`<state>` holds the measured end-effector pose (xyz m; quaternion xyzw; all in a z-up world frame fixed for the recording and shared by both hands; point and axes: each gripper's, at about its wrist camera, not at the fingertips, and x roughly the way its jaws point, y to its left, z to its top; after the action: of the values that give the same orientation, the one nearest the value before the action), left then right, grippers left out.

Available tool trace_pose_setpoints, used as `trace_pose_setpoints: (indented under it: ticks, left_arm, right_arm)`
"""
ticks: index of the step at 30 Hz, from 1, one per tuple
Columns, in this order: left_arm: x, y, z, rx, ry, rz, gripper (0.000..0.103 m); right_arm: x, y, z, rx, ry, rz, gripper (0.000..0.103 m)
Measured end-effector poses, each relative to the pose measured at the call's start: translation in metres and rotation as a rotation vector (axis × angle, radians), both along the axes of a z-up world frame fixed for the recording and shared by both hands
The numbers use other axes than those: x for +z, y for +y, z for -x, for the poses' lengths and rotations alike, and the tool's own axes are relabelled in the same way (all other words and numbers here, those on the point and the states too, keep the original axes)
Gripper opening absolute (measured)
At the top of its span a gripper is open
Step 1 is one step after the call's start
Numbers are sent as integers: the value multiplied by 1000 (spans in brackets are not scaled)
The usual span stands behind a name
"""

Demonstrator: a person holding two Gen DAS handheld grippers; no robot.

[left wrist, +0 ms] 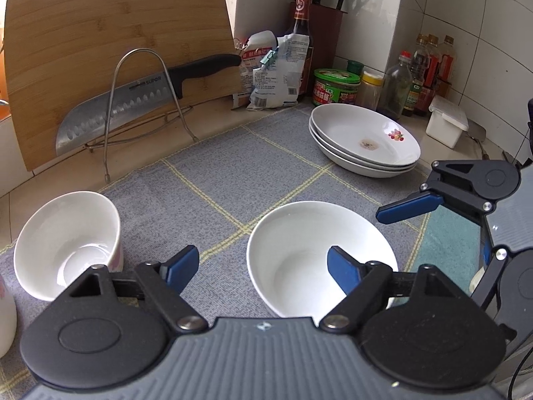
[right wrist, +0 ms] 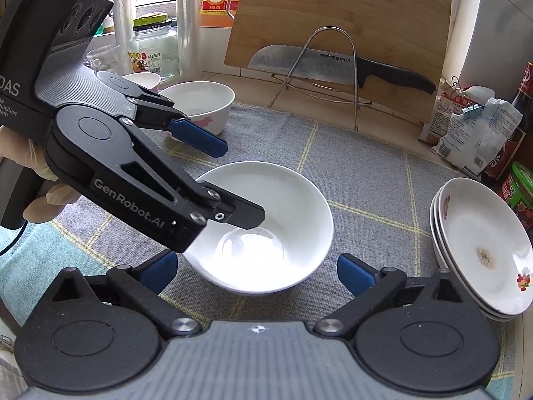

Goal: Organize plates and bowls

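Observation:
A white bowl [left wrist: 319, 250] stands on the grey checked mat [left wrist: 233, 173]. My left gripper [left wrist: 263, 266] is open, its right finger inside the bowl and its left finger outside the rim. In the right wrist view the same bowl [right wrist: 266, 226] lies just ahead of my open right gripper [right wrist: 256, 273], with the left gripper [right wrist: 233, 183] over its left rim. A second white bowl [left wrist: 66, 243] with pink marks stands to the left; it also shows in the right wrist view [right wrist: 200, 106]. Three stacked white plates [left wrist: 366, 140] sit at the right, seen too in the right wrist view [right wrist: 483, 250].
A bamboo cutting board [left wrist: 110, 50] and a cleaver [left wrist: 110, 113] lean in a wire rack behind the mat. Bags [left wrist: 273, 70], sauce bottles [left wrist: 419, 76], jars [left wrist: 336, 86] and a white box [left wrist: 446, 120] line the tiled wall. Jars [right wrist: 153, 50] and another bowl [right wrist: 140, 80] stand by the window.

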<state>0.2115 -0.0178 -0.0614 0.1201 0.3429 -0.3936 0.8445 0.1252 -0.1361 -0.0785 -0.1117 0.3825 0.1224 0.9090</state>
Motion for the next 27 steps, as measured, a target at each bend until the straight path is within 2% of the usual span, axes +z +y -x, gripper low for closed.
trace_pose_setpoints:
  ticks: [7, 12, 27]
  left_arm:
    - [11, 25, 6, 89, -23, 22, 86]
    - [14, 43, 11, 163, -52, 11, 86]
    - [0, 88, 3, 336, -73, -41, 86]
  right_arm:
    - [9, 3, 2, 8, -33, 5, 103]
    - [14, 8, -1, 26, -58, 1, 103]
    - [18, 38, -30, 104, -69, -8, 103]
